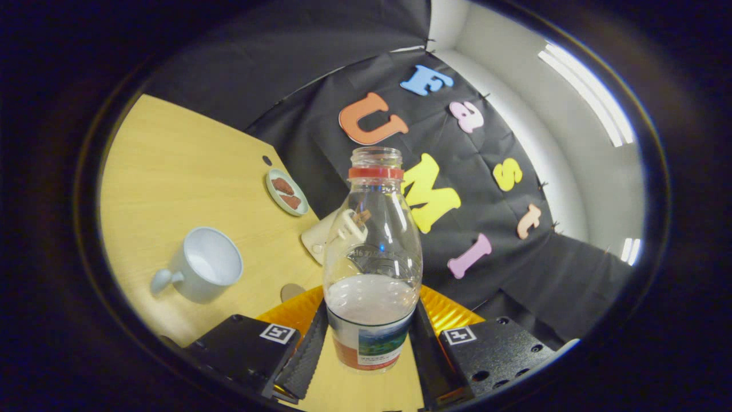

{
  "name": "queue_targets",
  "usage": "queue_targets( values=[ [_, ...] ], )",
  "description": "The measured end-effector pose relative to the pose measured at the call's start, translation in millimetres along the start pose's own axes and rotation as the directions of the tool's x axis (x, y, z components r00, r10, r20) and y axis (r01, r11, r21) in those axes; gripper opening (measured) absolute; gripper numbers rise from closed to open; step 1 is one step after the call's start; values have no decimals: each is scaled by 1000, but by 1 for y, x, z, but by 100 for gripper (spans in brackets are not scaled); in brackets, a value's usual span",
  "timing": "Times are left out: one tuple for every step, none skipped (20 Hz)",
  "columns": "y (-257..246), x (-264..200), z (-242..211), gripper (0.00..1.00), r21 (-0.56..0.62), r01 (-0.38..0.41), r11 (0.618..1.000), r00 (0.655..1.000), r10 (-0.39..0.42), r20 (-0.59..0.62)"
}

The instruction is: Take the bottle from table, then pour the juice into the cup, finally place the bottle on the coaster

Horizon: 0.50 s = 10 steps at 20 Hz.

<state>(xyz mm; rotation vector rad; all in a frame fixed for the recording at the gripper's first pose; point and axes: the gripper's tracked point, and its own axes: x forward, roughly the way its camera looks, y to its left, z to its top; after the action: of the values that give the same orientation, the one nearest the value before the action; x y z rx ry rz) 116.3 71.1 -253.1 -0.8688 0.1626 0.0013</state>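
Tool (369, 349) pinching the bottle (372, 269) low on its body, both fingers (306, 352) pressed against the labelled part, one each side. Bottle sits between the fingers, long axis running straight out ahead of them, open mouth at the far end, red neck ring just under it, no cap on. Liquid fills roughly the lower third. The scene is tilted, table (183, 171) slanting, so bottle looks lifted and partly tipped; can't tell whether its base touches anything.

Just behind the bottle base: orange-gold coaster (452, 312), peeking out both sides.

Key relation: white cup (203, 269) lies off to the left of the bottle, on the table, well apart from the mouth, opening facing up toward the camera, handle on its far-left side. Looks empty. Judgement: pour not begun; mouth must swing left and over the cup rim.

Further off: cream object (326, 234) seen partly through the bottle, unclear what. Beyond it a small dish (287, 191) holding brown pieces, near the table edge.
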Motion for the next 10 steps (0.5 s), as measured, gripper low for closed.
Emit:
queue_targets(
  values=[
    [3,2,2,79,72,-26,997,1000,26,-4],
    [1,1,3,79,131,-43,990,999,43,2],
    [-3,0,7,79,177,-49,983,999,48,12],
    [-8,-1,11,79,214,-53,975,998,48,27],
    [-12,-2,17,79,246,-56,968,998,46,46],
    [-17,-3,22,79,277,-59,959,997,42,67],
    [-20,-4,27,79,316,-68,946,996,43,83],
    [-22,-3,32,79,357,-82,930,994,50,99],
    [-26,-2,36,79,392,-93,915,993,55,106],
    [-29,-1,38,79,420,-92,903,993,54,102]
  ],
)
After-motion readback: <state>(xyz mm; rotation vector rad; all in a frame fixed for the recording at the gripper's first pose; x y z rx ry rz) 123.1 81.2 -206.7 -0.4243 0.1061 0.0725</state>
